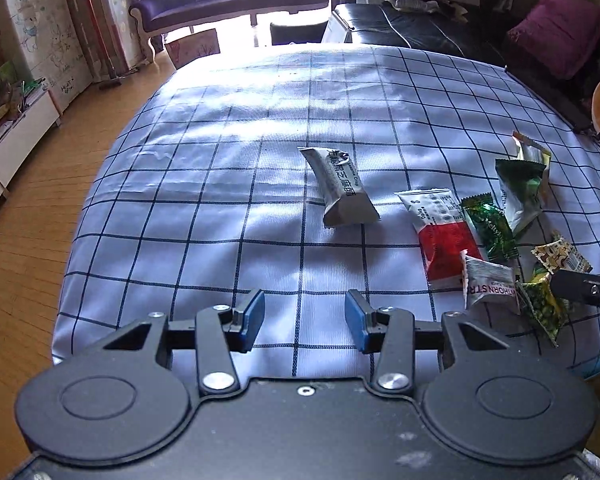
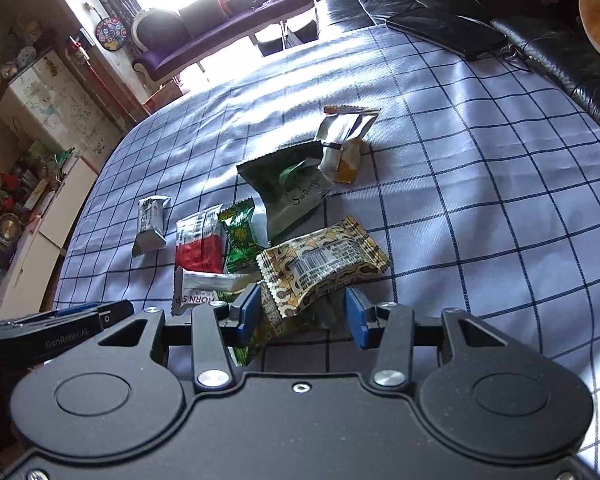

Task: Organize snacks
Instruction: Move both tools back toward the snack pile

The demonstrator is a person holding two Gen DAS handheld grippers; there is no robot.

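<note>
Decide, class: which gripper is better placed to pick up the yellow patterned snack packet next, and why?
Right. The right gripper has its jaws open with the yellow patterned packet directly ahead between them; the left gripper faces only bare checked cloth.

We see each gripper [image 1: 304, 320] [image 2: 302, 316] built of black linkages, silver screws, blue pads; one carries "GenRobot.AI" lettering.

A grey packet [image 1: 342, 188] lies flat, apart at nine o'clock of the heap: red-and-white packet [image 1: 440, 236], green candy [image 1: 490, 228], dark green pouch [image 1: 520, 192], yellow patterned wrapper [image 2: 324, 264] overlapping.
</note>
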